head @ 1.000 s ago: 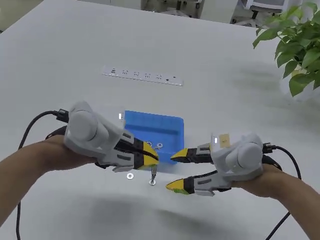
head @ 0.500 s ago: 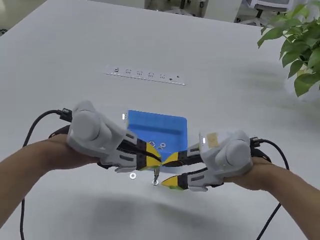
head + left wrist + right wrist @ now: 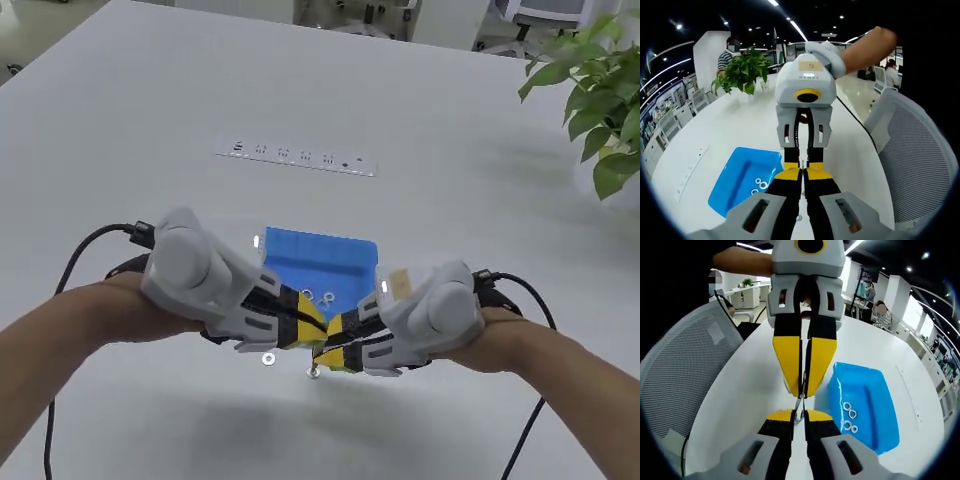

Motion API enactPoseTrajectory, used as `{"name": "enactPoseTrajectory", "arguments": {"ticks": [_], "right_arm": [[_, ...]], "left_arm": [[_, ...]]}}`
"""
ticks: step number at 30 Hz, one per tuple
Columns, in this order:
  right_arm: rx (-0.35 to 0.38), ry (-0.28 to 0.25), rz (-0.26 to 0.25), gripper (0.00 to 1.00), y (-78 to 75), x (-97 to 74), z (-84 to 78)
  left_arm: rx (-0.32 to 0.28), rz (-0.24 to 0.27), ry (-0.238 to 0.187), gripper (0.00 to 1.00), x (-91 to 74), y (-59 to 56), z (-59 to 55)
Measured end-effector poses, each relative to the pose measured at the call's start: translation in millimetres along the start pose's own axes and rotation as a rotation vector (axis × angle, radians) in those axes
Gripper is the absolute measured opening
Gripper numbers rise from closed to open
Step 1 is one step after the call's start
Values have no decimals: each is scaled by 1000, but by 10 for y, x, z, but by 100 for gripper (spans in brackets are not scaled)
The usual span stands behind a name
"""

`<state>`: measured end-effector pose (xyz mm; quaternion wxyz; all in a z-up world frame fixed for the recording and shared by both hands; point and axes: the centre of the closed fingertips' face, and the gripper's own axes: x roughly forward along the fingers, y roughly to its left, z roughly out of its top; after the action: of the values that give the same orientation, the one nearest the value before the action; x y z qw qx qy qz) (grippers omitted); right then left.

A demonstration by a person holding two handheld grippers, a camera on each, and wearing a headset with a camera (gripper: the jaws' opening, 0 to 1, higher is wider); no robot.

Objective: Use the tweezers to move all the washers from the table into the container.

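Right tool (image 3: 335,343), open and apart from the left tool (image 3: 302,325) a second earlier, is shown brought tip to tip with it; both are clamped on the tweezers (image 3: 799,409). Lettering on the right casing cannot be read. One washer (image 3: 267,358) lies on the tabletop (image 3: 450,180) just beside the left tool's tips, near the container (image 3: 300,255)

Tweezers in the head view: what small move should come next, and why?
Probably lift the tweezers slightly, toward the blue container: left gripper and right gripper are both shut on them, and their tip sits at a washer outside it.
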<state>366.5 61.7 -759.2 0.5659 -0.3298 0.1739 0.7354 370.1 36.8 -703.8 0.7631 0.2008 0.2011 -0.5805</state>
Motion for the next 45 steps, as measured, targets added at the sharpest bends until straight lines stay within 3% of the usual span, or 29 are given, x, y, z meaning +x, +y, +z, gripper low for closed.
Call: {"name": "enactPoseTrajectory", "arguments": {"ticks": [19, 32, 45], "right_arm": [[20, -1, 7, 7, 10, 6, 9], [25, -4, 0, 7, 7, -5, 20], [37, -28, -16, 7, -28, -74, 131]], "left_arm": [[-26, 13, 6, 6, -24, -5, -17], [-88, 91, -61, 23, -209, 125, 12], [-169, 159, -111, 43, -392, 155, -47]]}}
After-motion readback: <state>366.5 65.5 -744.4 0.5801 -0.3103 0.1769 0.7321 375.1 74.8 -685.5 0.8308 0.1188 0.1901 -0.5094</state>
